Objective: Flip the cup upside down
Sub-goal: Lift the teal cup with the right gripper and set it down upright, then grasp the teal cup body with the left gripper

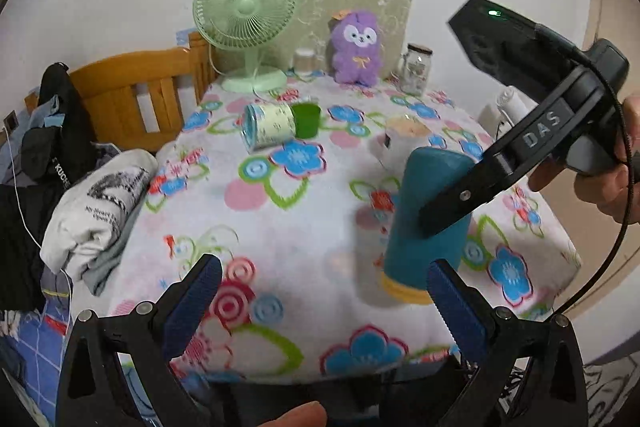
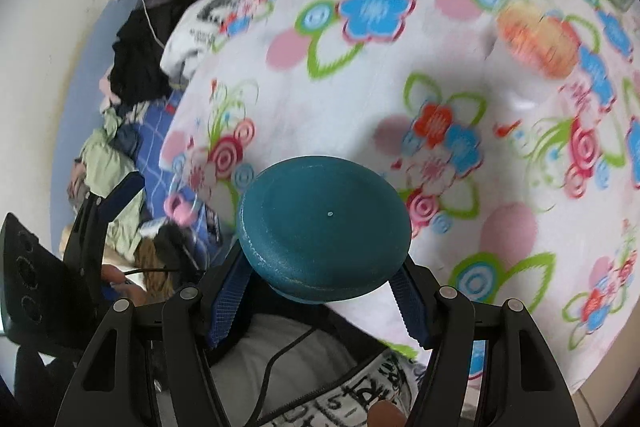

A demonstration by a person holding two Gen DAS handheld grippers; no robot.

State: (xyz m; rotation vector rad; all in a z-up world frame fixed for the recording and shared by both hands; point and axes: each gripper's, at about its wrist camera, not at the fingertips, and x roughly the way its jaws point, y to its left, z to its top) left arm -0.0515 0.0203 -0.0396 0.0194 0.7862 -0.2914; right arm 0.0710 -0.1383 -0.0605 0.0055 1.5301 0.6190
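Observation:
A teal cup [image 1: 430, 223] with a yellow rim band stands upside down, rim toward the flowered tablecloth [image 1: 288, 227], at the table's right front. My right gripper [image 2: 324, 291] is shut on the teal cup [image 2: 324, 227]; its flat bottom faces that camera. In the left wrist view the right gripper's finger [image 1: 452, 205] presses the cup's side. My left gripper [image 1: 326, 303] is open and empty, near the table's front edge, left of the cup.
A green fan [image 1: 246, 23], a purple plush [image 1: 356, 47] and a glass jar [image 1: 416, 69] stand at the back. A tin on its side [image 1: 270, 127], a small green cup [image 1: 306, 121] and a white mug [image 1: 402, 143] sit mid-table. Clothes [image 1: 96, 203] lie at left.

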